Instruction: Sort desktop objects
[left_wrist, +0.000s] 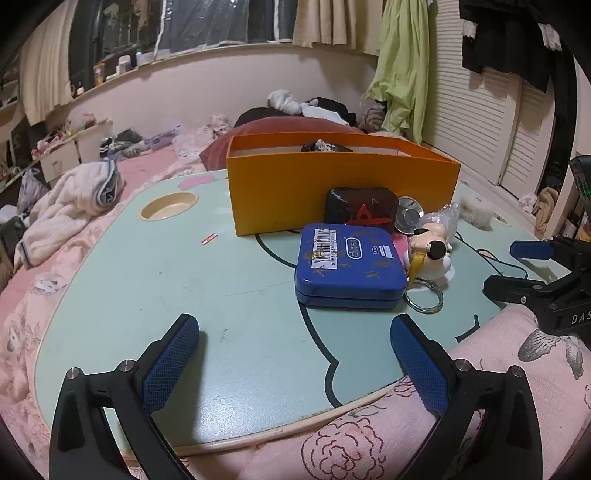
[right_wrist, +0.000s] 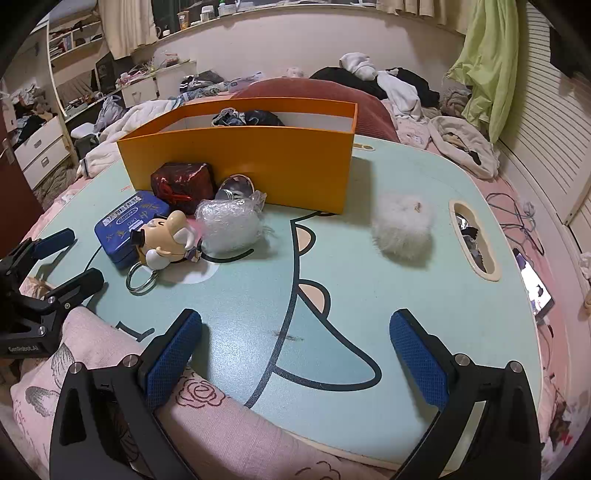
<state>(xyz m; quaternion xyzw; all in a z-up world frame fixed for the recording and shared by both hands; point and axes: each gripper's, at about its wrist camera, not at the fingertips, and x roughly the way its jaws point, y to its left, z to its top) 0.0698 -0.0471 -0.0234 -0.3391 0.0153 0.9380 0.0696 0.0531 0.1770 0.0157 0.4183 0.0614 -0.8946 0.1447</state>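
Altogether one orange box (right_wrist: 236, 166), one blue tin (left_wrist: 349, 264), two wide-open grippers (left_wrist: 295, 354) (right_wrist: 295, 350) holding nothing.

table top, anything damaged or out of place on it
A dark scuff mars the table near the front edge, between the right tongs. A white fluffy ball sits alone, apart from the cluster by the orange box. Nothing looks spilled.
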